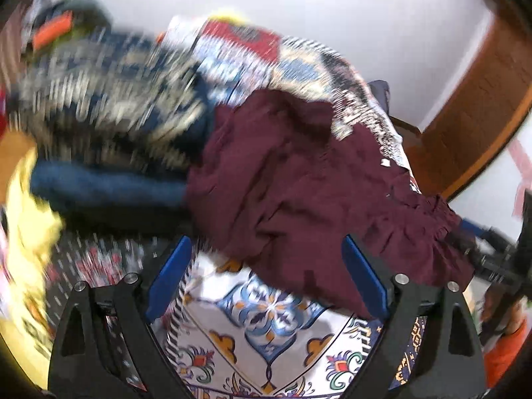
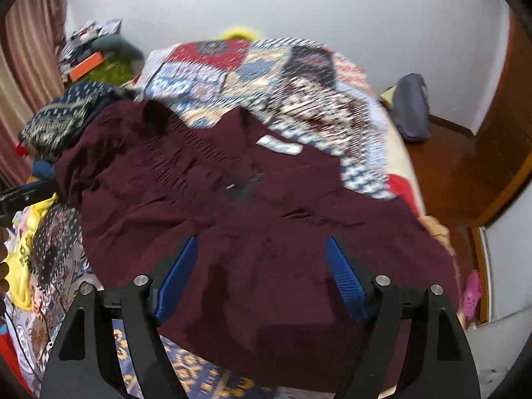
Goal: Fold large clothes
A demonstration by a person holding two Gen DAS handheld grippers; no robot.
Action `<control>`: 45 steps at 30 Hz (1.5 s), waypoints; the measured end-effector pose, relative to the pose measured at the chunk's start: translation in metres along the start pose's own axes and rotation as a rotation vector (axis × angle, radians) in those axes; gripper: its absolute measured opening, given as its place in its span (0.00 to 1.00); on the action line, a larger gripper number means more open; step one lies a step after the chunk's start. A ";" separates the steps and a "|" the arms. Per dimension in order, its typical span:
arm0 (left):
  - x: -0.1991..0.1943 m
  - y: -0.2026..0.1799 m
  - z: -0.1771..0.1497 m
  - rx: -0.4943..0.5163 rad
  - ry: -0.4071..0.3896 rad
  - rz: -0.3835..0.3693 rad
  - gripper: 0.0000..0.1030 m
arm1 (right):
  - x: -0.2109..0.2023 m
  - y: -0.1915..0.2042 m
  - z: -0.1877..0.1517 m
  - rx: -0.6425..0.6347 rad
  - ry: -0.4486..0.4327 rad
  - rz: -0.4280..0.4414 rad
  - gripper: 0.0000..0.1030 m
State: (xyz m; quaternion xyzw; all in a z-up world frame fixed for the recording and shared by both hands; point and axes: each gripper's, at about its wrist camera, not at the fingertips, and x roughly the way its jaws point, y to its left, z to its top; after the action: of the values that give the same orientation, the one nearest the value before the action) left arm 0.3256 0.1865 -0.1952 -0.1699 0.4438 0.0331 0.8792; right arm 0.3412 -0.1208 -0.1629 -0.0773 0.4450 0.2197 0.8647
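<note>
White wall is backing a bed (image 2: 395, 153) that is wearing a patchwork bedspread (image 2: 266, 66), with brown wooden floor (image 2: 445, 173) off its right edge.

Right wrist view only: a grey-blue bag (image 2: 410, 106) is sitting on the floor against the wall, a pink clog (image 2: 472, 294) is lying near the bed's right edge, a curtain (image 2: 26, 60) is hanging at far left, and a white label (image 2: 279, 144) is showing on the garment. A dark object is mounted high on the wall; too cropped to identify.

Left wrist view only: the bedspread's blue-and-orange medallion print (image 1: 266, 312) is showing between the tongs, and a yellow cloth (image 1: 30, 216) is lying blurred at far left. Much of this view is smeared.

Both views: a maroon garment (image 2: 232, 216) is lying rumpled on the bed, with a navy patterned cloth (image 2: 63, 116) heaped against its left side.

Left tongs (image 1: 266, 286) are standing wide open, gripping nothing; the maroon garment (image 1: 299, 183) is lying just ahead of them, its near hem draping across the right blue finger (image 1: 364, 279).

Right tongs (image 2: 262, 279) are also spread wide, empty; the garment is filling the whole gap between the fingers. Whether the fingers are touching the fabric, cannot tell.
</note>
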 end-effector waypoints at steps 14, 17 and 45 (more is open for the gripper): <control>0.097 0.033 -0.007 -0.328 0.150 -0.325 0.89 | 0.043 -0.012 -0.038 0.111 0.117 0.058 0.93; 0.106 0.020 -0.002 -0.335 0.115 -0.278 0.89 | 0.045 -0.011 -0.040 0.118 0.112 0.055 0.96; -0.130 -0.081 0.014 -0.083 -0.384 -0.097 0.12 | -0.004 0.052 -0.006 0.076 0.050 0.158 0.97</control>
State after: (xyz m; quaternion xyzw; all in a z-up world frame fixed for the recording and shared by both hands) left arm 0.2746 0.1265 -0.0626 -0.2180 0.2576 0.0408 0.9405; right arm 0.3114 -0.0776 -0.1600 -0.0147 0.4793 0.2683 0.8355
